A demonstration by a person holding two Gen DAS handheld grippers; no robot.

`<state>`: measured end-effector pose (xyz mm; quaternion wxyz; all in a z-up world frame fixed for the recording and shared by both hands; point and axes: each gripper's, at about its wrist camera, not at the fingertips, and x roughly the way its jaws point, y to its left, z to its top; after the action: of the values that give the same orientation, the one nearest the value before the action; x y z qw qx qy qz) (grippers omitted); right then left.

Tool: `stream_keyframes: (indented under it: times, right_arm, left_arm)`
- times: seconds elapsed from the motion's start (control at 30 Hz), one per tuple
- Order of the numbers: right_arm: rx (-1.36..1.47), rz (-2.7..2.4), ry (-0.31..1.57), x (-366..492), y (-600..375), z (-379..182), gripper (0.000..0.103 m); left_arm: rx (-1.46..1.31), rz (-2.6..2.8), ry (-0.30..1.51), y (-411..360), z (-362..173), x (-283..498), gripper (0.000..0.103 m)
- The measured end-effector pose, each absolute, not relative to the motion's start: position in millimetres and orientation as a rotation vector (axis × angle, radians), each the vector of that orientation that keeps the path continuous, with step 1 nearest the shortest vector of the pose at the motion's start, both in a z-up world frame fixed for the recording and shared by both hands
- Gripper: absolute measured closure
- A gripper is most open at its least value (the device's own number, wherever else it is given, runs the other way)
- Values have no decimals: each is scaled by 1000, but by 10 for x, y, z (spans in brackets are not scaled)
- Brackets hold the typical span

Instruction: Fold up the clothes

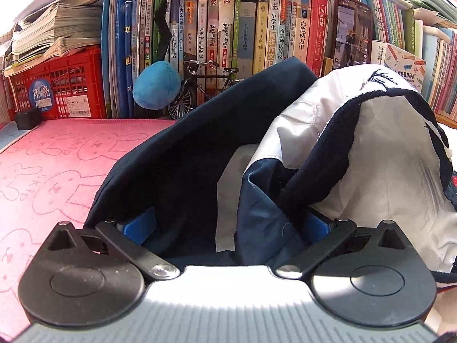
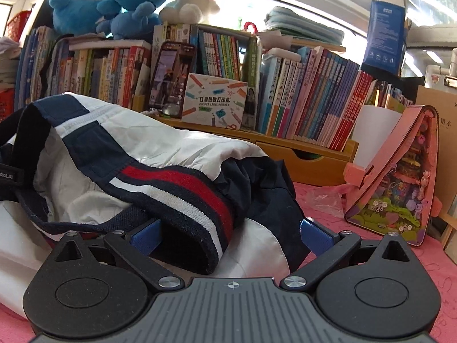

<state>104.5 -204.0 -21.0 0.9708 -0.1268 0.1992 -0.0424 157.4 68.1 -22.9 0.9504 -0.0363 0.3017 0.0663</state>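
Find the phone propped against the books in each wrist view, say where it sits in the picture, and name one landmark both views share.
Left wrist view: the phone stands at upper right, above the raised jacket.
Right wrist view: the phone stands upper left of centre, behind the jacket.
Shared landmark: the label printer box, just right of the phone in both views.

The jacket (image 1: 200, 154) buried most of both blue pads (image 1: 141, 225) of the left gripper (image 1: 228, 228), so their contact stayed unclear. In the right view its striped hem (image 2: 182, 197) covered the near pads (image 2: 145, 238), and its left part ran off frame.
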Motion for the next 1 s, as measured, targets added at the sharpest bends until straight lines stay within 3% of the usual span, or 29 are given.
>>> stream_keyframes:
  times: [0.17, 0.43, 0.67, 0.83, 1.0]
  right_arm:
    - [-374, -267, 370, 1133, -2288, -212, 1]
    - [-180, -239, 316, 614, -3021, 207, 0]
    - [-155, -147, 287, 347, -2934, 408, 0]
    - [-159, -57, 265, 347, -2518, 527, 0]
    - [-292, -52, 210, 159, -2283, 579, 0]
  left_arm:
    - [-45, 157, 602, 638, -214, 1565, 0]
    - [44, 152, 537, 660, -85, 1329, 0]
    - [182, 180, 371, 872, 463, 885, 0]
    - [32, 318, 438, 1277, 814, 1045, 0]
    - [13, 256, 482, 1472, 746, 763, 0]
